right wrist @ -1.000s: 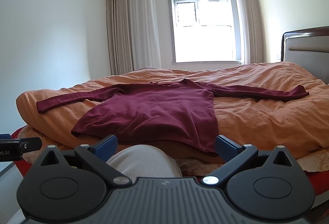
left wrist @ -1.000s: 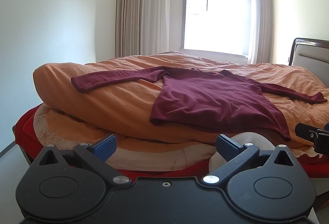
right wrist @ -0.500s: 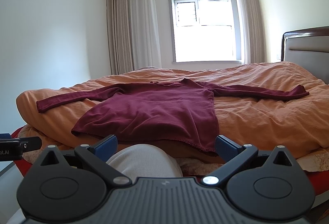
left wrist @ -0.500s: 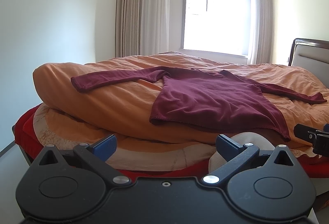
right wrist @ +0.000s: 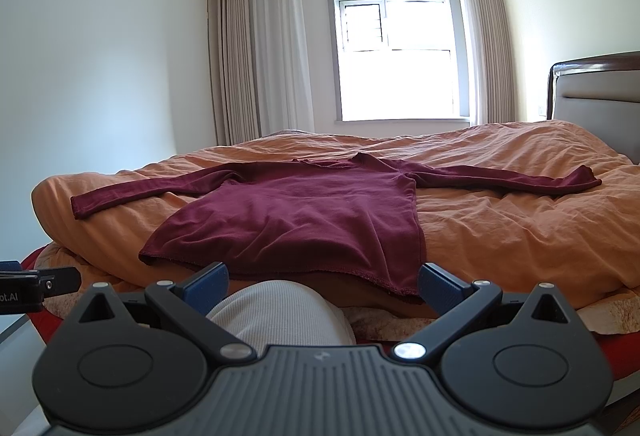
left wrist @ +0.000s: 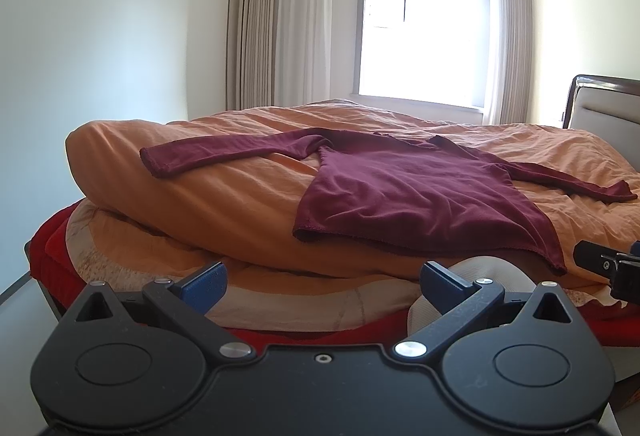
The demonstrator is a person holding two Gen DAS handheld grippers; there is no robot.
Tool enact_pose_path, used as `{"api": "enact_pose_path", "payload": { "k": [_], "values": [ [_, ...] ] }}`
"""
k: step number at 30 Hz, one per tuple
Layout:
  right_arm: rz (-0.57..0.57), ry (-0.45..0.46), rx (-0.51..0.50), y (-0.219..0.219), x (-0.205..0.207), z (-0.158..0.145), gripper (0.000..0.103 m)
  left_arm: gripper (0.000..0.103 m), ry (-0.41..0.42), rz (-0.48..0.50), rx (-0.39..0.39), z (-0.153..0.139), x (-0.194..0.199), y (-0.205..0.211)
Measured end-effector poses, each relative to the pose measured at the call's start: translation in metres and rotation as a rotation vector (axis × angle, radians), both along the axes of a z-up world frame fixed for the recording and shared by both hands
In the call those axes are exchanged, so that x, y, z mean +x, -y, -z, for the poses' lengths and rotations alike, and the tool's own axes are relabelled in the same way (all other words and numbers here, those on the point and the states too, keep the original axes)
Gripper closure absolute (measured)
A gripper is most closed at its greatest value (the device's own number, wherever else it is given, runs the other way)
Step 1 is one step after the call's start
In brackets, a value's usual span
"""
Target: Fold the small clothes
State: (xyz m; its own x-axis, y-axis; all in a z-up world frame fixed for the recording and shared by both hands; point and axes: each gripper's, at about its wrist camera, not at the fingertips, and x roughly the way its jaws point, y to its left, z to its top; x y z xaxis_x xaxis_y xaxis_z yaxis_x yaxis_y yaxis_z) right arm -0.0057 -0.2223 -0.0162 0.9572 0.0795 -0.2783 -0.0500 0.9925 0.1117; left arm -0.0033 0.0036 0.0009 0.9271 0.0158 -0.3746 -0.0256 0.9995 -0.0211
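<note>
Left hand-held gripper (left wrist: 322, 276) and right hand-held gripper (right wrist: 322, 278) both hovering low, just off the near edge of the bed (right wrist: 520, 236), jaws spread wide, pinching nothing. Facing across the bed toward the window (right wrist: 396, 56).

Lying flat on the orange duvet (left wrist: 224, 204), close to that near edge: the maroon long-sleeved top (right wrist: 304, 220), also seen from the left wrist (left wrist: 408, 196). Hem turned toward the grippers and drooping slightly over the duvet's rounded edge; collar pointing away, toward the window. Body axis therefore running near edge to far edge, sleeve line running crosswise, parallel to the near edge, both sleeves stretched straight out.

Seen from the left wrist, sitting ahead and off to the right, with the left sleeve cuff (left wrist: 154, 164) ahead and slightly left, toward the foot end. Seen from the right wrist, sitting almost dead ahead, the right hem corner (right wrist: 404, 286) just above the right-hand finger, the right cuff (right wrist: 588, 178) reaching toward the headboard (right wrist: 596, 92).

Judging from this: right gripper nearer the hem and right sleeve, left gripper better placed for the left sleeve and left hem corner. Folding not yet begun. Likely calling for a forward reach over the edge, each side taking its own sleeve and bringing it inward across the body.

A knee in pale ribbed fabric (right wrist: 280, 316) showing between gripper and bed.
</note>
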Motion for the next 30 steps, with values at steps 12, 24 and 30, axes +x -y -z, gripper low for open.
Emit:
{"api": "enact_pose_path", "payload": {
  "k": [12,24,30],
  "values": [
    [-0.02,0.024,0.05,0.011,0.002,0.005,0.0,0.001,-0.029,-0.006,0.0,0.003,0.008,-0.001],
    [0.176,-0.01,0.132,0.115,0.061,0.024,0.0,0.001,-0.111,0.009,0.018,-0.004,0.101,0.013],
    [0.29,0.046,0.135,0.177,0.105,0.008,0.0,0.001,-0.1,0.098,0.074,-0.023,0.17,0.05]
  ]
}}
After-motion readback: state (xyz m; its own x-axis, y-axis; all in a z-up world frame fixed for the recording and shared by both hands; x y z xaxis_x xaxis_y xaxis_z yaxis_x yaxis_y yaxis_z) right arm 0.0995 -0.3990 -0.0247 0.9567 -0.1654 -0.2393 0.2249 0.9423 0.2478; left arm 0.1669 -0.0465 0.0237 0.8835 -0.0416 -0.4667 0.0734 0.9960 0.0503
